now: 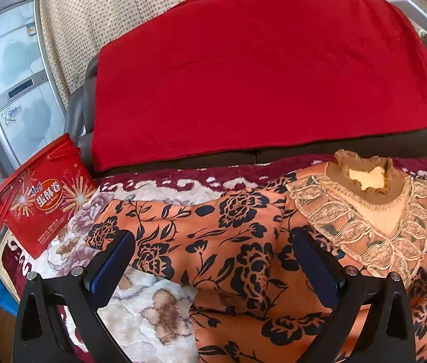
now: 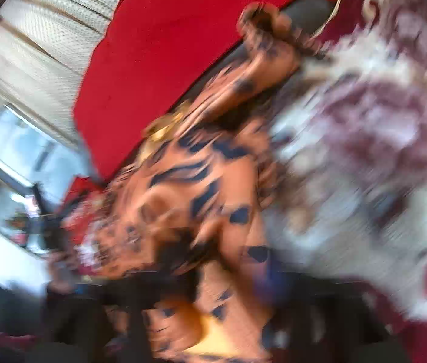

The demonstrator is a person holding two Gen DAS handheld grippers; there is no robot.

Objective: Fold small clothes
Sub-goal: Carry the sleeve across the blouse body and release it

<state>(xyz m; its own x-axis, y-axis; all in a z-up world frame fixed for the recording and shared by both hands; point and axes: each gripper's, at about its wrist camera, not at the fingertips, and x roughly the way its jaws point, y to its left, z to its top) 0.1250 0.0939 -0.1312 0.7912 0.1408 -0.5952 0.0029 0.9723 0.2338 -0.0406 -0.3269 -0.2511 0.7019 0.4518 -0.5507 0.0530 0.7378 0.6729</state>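
One floral blouse [image 1: 228, 242] lies spread on the patterned blanket [image 1: 153, 317]. Left claw [image 1: 213, 269] released above its sleeve; right claw [image 2: 228, 290] clenched on blurred fabric. Folding under way; next, lay the gripped edge across flat.

Orange black-flowered top [image 1: 243, 242] on blanket

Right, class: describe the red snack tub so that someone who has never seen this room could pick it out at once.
Start from the big red blanket draped over the sofa back. Go down past its lower left corner to the flowered cover's left edge, where the snack tub sits tilted. Unlike the plain blanket, it is a rigid box printed with fireworks and an oval label.
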